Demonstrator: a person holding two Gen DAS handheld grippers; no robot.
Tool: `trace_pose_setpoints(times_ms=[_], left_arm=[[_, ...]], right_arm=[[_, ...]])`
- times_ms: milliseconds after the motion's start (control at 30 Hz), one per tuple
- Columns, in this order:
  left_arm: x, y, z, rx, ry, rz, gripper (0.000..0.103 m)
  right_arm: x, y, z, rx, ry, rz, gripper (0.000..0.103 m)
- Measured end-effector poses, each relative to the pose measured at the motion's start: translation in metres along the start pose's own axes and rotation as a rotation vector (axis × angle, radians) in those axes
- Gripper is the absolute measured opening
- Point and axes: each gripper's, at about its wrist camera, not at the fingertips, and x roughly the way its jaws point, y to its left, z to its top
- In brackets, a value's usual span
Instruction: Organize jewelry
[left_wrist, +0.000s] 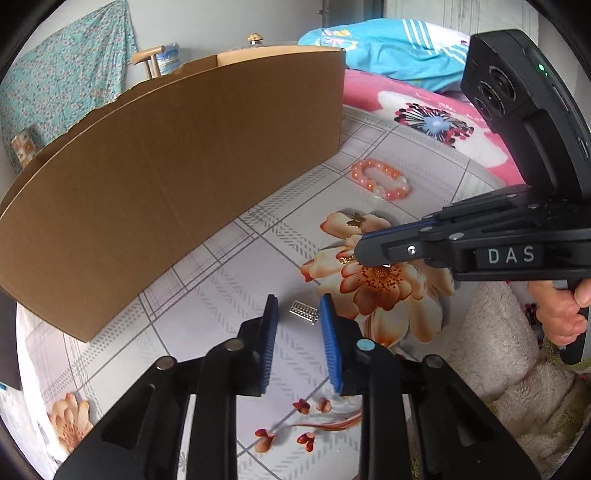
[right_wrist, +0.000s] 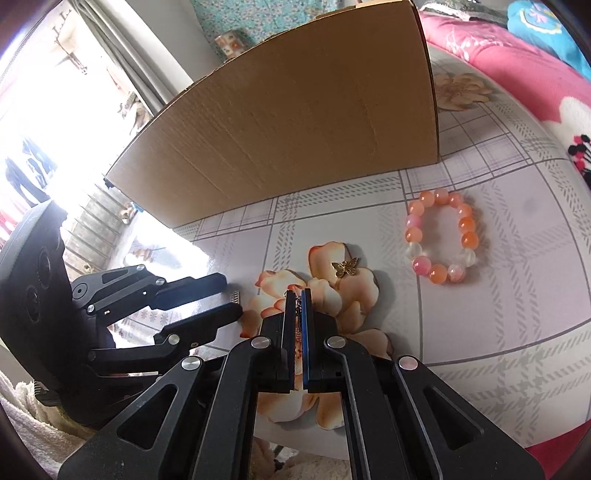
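Note:
A small silver comb-like piece (left_wrist: 303, 312) lies flat on the flowered table (left_wrist: 207, 295). It sits between the blue fingertips of my left gripper (left_wrist: 298, 301), which stands open with a little room on either side of the piece. My right gripper (right_wrist: 298, 293) is shut, and a thin gold chain (left_wrist: 347, 258) shows at its tips, low over the printed orange flower. A gold butterfly ring (right_wrist: 345, 266) lies just beyond the right gripper. Farther right lies a pink and orange bead bracelet (right_wrist: 441, 236). In the right wrist view my left gripper (right_wrist: 231, 299) is at the left.
A tall cardboard box (left_wrist: 166, 177) stands along the far side of the table, its inside hidden. Beyond the table's right edge is a pink flowered blanket (left_wrist: 436, 122). A fluffy white cloth (left_wrist: 509, 369) lies at the near edge, and a hand (left_wrist: 565, 314) holds the right gripper's handle.

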Motion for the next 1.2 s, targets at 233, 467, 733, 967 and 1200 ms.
trace_pose_setpoints(times_ms=[233,467,733,967,1200], left_arm=[[0.001,-0.005,0.002,0.030,0.007,-0.002,0.004],[0.000,0.000,0.001,-0.011,0.006,-0.023,0.000],[-0.013,0.004,-0.001,-0.039,-0.029,-0.033,0.000],[-0.016,0.007,0.004,-0.073,-0.041,-0.044,0.001],[0.003,0.000,0.010,-0.053,0.025,-0.030,0.016]], right_arm=[[0.002,-0.004,0.001,0.021,-0.005,0.035,0.001],[-0.008,-0.008,0.006,0.034,-0.027,0.069,0.001],[-0.023,-0.012,0.009,0.043,-0.053,0.082,0.001],[-0.034,-0.011,0.010,0.037,-0.069,0.077,0.001],[-0.031,-0.010,0.007,0.043,-0.067,0.073,0.001]])
